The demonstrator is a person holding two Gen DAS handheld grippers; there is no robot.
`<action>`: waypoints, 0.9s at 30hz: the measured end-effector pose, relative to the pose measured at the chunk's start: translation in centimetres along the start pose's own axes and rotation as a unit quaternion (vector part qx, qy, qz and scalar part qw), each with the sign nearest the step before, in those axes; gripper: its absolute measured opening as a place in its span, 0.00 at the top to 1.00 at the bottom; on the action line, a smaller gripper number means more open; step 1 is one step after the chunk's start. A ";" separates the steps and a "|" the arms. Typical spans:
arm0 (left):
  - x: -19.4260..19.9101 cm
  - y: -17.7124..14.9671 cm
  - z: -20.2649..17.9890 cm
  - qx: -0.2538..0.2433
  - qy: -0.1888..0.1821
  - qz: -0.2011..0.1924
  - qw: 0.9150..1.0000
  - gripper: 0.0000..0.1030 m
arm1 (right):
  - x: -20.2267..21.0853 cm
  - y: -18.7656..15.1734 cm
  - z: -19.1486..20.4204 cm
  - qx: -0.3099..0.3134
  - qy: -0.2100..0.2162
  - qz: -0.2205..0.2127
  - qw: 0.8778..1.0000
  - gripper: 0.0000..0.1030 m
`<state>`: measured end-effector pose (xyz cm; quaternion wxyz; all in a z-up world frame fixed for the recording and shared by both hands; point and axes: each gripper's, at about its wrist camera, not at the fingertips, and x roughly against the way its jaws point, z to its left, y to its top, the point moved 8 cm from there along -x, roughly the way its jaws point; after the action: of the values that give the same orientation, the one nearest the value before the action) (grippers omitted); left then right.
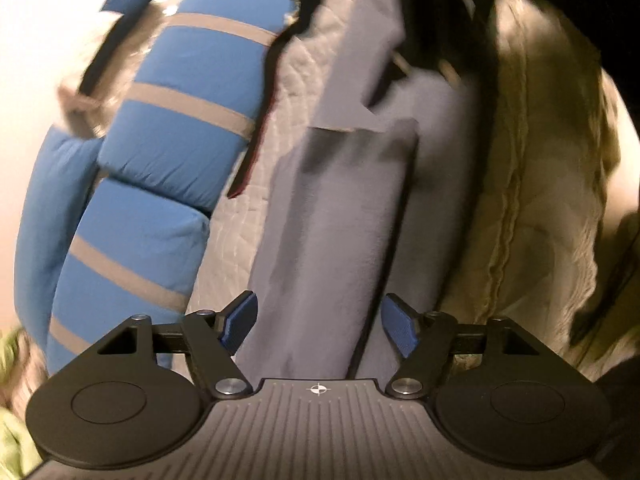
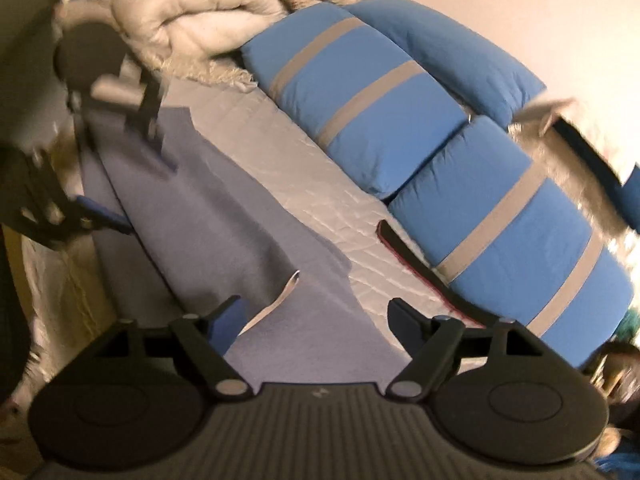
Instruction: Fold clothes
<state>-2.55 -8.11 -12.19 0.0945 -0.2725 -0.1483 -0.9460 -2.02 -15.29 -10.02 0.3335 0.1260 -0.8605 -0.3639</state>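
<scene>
Garment (image 1: 328,208) between open left tongs (image 1: 319,330)

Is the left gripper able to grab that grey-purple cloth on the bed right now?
Probably yes. The left gripper hangs open just over the grey-purple cloth, which runs between its fingers; nothing lies between them. The blue pillows sit off to one side.

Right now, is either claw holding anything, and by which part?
Nothing is held: the left claw and right claw stand open over the grey-blue garment.
</scene>
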 end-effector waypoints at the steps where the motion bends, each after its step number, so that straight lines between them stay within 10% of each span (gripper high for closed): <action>1: -0.5 0.2 -0.4 -0.011 -0.003 0.005 1.000 0.51 | 0.2 -0.1 0.0 -0.004 0.007 -0.001 1.000 0.15; 3: -1.0 0.2 -0.1 0.006 -0.020 0.014 1.000 0.85 | 0.4 -0.4 0.6 0.004 0.019 -0.005 1.000 0.15; 5: -1.1 0.2 1.0 0.048 -0.039 0.013 0.998 0.91 | 0.3 -0.7 1.7 0.029 0.021 -0.011 0.999 0.15; 9: -1.1 -0.7 4.3 0.165 -0.095 0.006 0.982 0.94 | -0.4 -0.7 4.1 0.085 0.004 -0.030 0.996 0.15; 17: -2.6 -2.5 9.4 0.355 -0.193 0.020 0.914 0.94 | -2.0 1.0 8.5 0.177 -0.030 -0.047 0.983 0.14; 27: -3.1 -3.9 10.3 0.419 -0.222 0.030 0.880 0.94 | -3.6 3.5 12.0 0.186 -0.061 -0.059 0.979 0.11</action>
<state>4.10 -0.75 -6.45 0.1929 -0.4144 -0.5391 -0.7074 -7.18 -4.71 -15.44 0.2286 0.2139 -0.9229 -0.2240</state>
